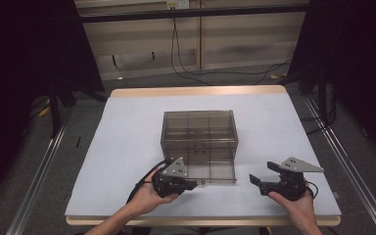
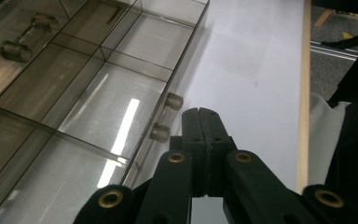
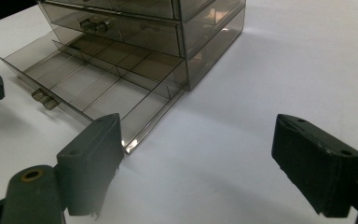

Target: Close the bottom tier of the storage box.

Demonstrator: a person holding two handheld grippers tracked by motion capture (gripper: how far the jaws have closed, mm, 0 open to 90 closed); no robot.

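1. A white table (image 1: 127, 147) with a wooden edge stands in a dim room; dark curtains hang at both sides and cables lie on the grey floor behind it.
2. A smoky transparent drawer box (image 1: 199, 128) stands near the middle of the table.
3. Its lowest drawer (image 1: 210, 171) is pulled out toward the person. The drawer is divided into several compartments, and I see nothing inside them.
4. On the front wall of this drawer there is a small handle (image 2: 166, 116) with two short round posts.
5. The left gripper (image 1: 192, 185) is in the person's left hand (image 1: 147, 196), at the front left corner of the open drawer.
6. In the left gripper view its two black jaws are pressed together with nothing between them. Their tips are just beside the handle, but they do not hold it.
7. The right gripper (image 1: 262, 175) is in the right hand (image 1: 298, 205), on the table to the right of the drawer and apart from it.
8. In the right gripper view its jaws stand wide apart, with only the white table between them; the front corner of the drawer is near one jaw.
9. A higher drawer (image 3: 116, 25) of the box is closed and has its own handle.
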